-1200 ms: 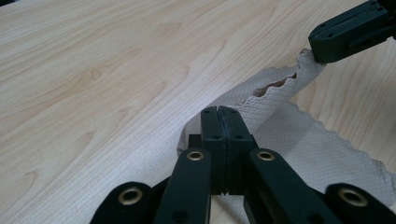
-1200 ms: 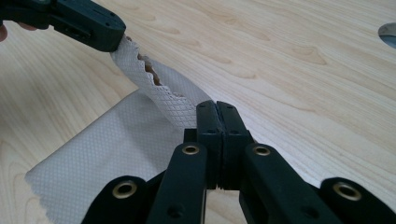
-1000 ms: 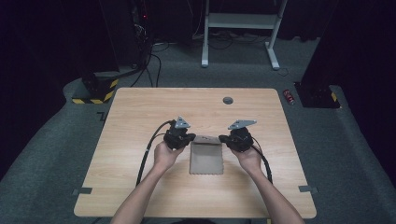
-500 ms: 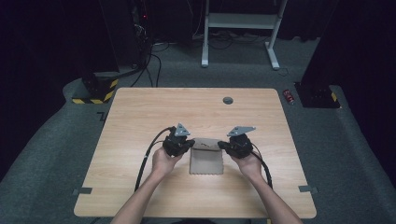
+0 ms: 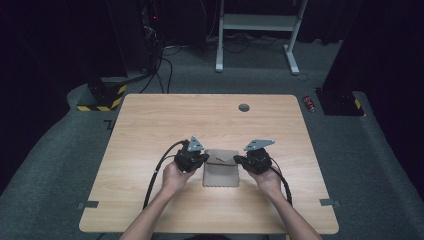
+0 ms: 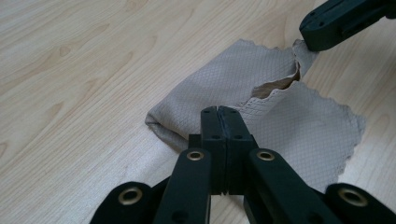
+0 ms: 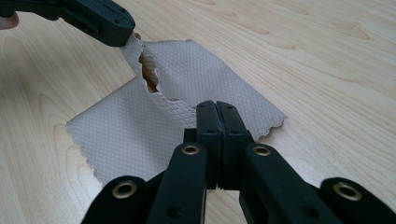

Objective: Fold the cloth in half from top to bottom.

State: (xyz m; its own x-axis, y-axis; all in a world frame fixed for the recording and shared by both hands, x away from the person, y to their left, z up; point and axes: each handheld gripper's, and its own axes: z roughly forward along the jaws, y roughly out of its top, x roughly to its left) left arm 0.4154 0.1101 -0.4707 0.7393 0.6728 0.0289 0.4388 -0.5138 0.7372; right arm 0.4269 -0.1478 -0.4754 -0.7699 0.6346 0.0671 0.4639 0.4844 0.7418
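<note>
Wooden table (image 5: 150,125), beige cloth (image 5: 221,172) pinched between both grippers.

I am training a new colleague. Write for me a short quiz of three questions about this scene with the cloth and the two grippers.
1. True or false: the beige cloth lies on the wooden table between the two hands.
2. Which does each gripper pinch? A) one corner of the cloth's upper layer B) the black cable C) nothing
3. Fill in: the edge of the cloth is cut in a ____ line.

Key
1. True.
2. A: the left gripper and the right gripper are both shut on the cloth, each at one corner of the upper layer, and that layer is lifted off the lower one.
3. Wavy (scalloped).
</note>
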